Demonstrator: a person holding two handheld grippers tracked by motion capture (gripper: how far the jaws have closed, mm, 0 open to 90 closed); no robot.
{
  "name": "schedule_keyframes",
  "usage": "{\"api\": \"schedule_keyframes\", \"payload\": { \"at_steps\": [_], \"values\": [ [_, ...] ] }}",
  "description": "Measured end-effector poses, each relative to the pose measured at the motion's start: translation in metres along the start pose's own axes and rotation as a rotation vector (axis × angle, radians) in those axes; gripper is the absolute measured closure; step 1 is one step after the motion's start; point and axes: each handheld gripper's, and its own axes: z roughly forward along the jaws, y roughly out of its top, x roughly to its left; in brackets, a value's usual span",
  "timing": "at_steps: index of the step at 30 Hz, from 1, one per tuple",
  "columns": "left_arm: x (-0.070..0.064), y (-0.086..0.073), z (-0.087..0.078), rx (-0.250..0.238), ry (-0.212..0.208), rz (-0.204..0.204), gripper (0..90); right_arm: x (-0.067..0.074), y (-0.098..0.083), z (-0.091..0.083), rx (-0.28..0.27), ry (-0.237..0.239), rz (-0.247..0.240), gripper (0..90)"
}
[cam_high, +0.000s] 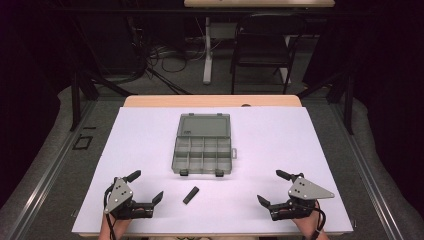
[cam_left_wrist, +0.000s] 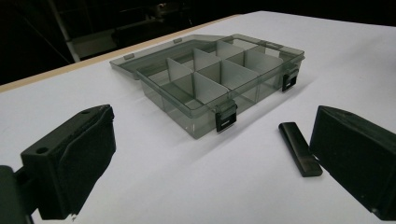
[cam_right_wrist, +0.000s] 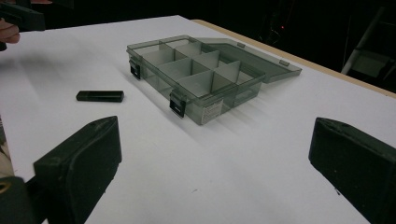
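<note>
A smoky clear compartment box (cam_high: 203, 155) (cam_left_wrist: 219, 79) (cam_right_wrist: 201, 77) lies open in the middle of the white table, its lid folded back flat; the compartments look empty. A small black stick (cam_high: 191, 195) (cam_left_wrist: 300, 148) (cam_right_wrist: 100, 96) lies flat on the table just in front of the box. My left gripper (cam_high: 147, 186) (cam_left_wrist: 210, 163) rests at the near left, open, with nothing between its jaws; the stick lies close by its right jaw. At the near right my right gripper (cam_high: 270, 187) (cam_right_wrist: 215, 172) is open too, holding nothing.
The white table top (cam_high: 280, 145) has a wooden edge at the far side. Beyond it stand a black folding chair (cam_high: 262, 45) and another table's leg (cam_high: 207, 50), with cables on the floor. Dark stands flank both sides.
</note>
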Motion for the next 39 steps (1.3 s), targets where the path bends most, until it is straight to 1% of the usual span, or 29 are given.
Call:
{"api": "schedule_keyframes", "payload": {
  "at_steps": [4, 7, 10, 15, 17, 20, 24, 26, 29, 30, 31, 33, 34, 35, 37, 39],
  "values": [
    [0.000, 0.000, 0.000, 0.009, 0.000, -0.008, 1.2, 0.000, 0.001, 0.000, 0.002, 0.000, -0.006, 2.3],
    [-0.002, 0.002, 0.001, 0.027, 0.003, -0.014, 2.0, 0.000, 0.000, 0.000, 0.007, 0.005, -0.005, 2.4],
    [-0.003, 0.002, 0.001, 0.025, 0.002, -0.016, 2.0, 0.000, 0.000, 0.000, 0.010, 0.007, -0.008, 2.4],
    [-0.004, 0.004, 0.002, 0.036, -0.001, -0.025, 1.0, -0.001, 0.000, 0.001, 0.010, 0.006, -0.009, 2.4],
    [-0.006, 0.005, 0.003, 0.051, -0.004, -0.028, 0.2, -0.001, 0.000, 0.001, 0.013, 0.006, -0.010, 2.5],
    [-0.008, 0.007, 0.006, 0.091, -0.023, -0.033, 0.1, -0.001, 0.000, 0.002, 0.013, 0.008, -0.016, 2.5],
    [-0.010, 0.008, 0.007, 0.086, -0.025, -0.034, 0.2, 0.000, 0.001, 0.002, 0.016, 0.008, -0.016, 2.5],
    [-0.013, 0.009, 0.010, 0.088, -0.038, -0.031, 0.2, -0.001, 0.001, 0.002, 0.014, 0.007, -0.017, 2.5],
    [-0.015, 0.010, 0.012, 0.092, -0.045, -0.028, 0.2, -0.002, 0.000, 0.003, 0.014, 0.005, -0.011, 2.5],
    [-0.017, 0.010, 0.013, 0.084, -0.055, -0.029, 0.1, -0.002, 0.001, 0.003, 0.015, 0.006, -0.008, 2.5],
    [-0.017, 0.010, 0.013, 0.084, -0.055, -0.029, 0.1, -0.002, 0.001, 0.003, 0.015, 0.006, -0.008, 2.5],
    [-0.020, 0.012, 0.014, 0.066, -0.051, -0.027, 0.1, -0.001, 0.001, 0.003, 0.022, 0.012, -0.010, 2.5],
    [-0.021, 0.012, 0.015, 0.067, -0.047, -0.027, 0.1, -0.001, 0.001, 0.003, 0.022, 0.012, -0.010, 2.5],
    [-0.022, 0.013, 0.016, 0.079, -0.044, -0.027, 0.1, -0.001, 0.001, 0.003, 0.023, 0.013, -0.009, 2.5],
    [-0.022, 0.014, 0.016, 0.079, -0.041, -0.028, 0.1, -0.001, 0.000, 0.003, 0.022, 0.014, -0.003, 2.4],
    [-0.022, 0.014, 0.017, 0.085, -0.036, -0.038, 0.1, -0.002, 0.000, 0.003, 0.024, 0.014, 0.000, 2.5]
  ]
}}
